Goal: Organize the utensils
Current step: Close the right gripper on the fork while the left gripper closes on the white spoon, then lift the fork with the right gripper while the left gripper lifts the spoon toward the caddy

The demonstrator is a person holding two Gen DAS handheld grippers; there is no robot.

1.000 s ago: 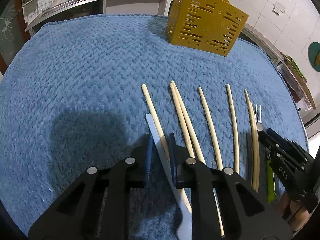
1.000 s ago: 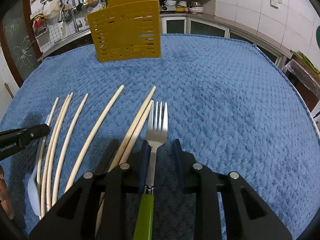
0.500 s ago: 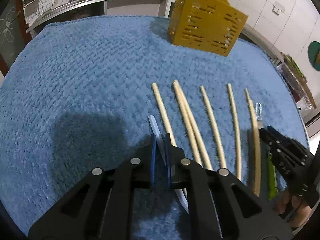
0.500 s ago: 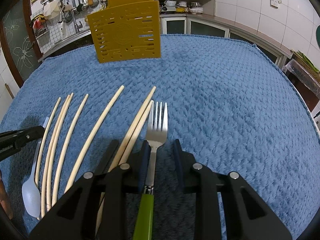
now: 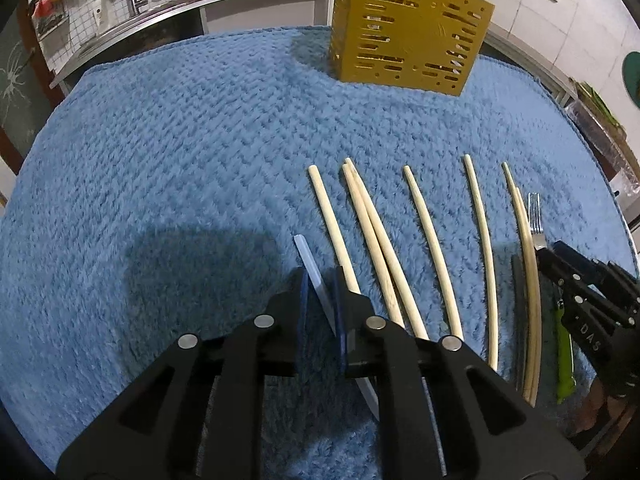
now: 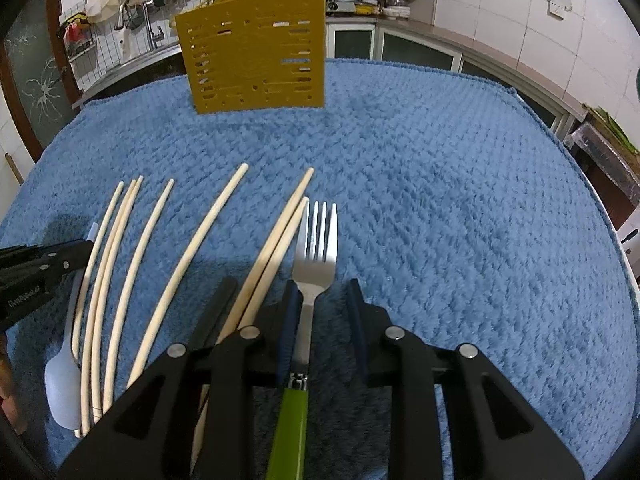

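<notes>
On the blue towel lies a white plastic spoon, its bowl toward me. My left gripper pinches the spoon's handle, which runs slantwise from one pad to the other, and the jaws are opening slightly. A fork with a green handle lies to the right. My right gripper straddles its neck, open, with a gap at the right pad. Several pale wooden chopsticks lie in a row between spoon and fork. A yellow slotted utensil holder stands upright at the far side.
The blue towel covers the whole table top. A black stick lies beside the chopsticks next to the fork. Kitchen counters, a sink and hanging tools are behind the table. A plastic-wrapped box sits off the right edge.
My left gripper's jaws came together on the spoon's handle, then widened a little, and the handle now sits more slanted. The right gripper and the fork have not moved.
</notes>
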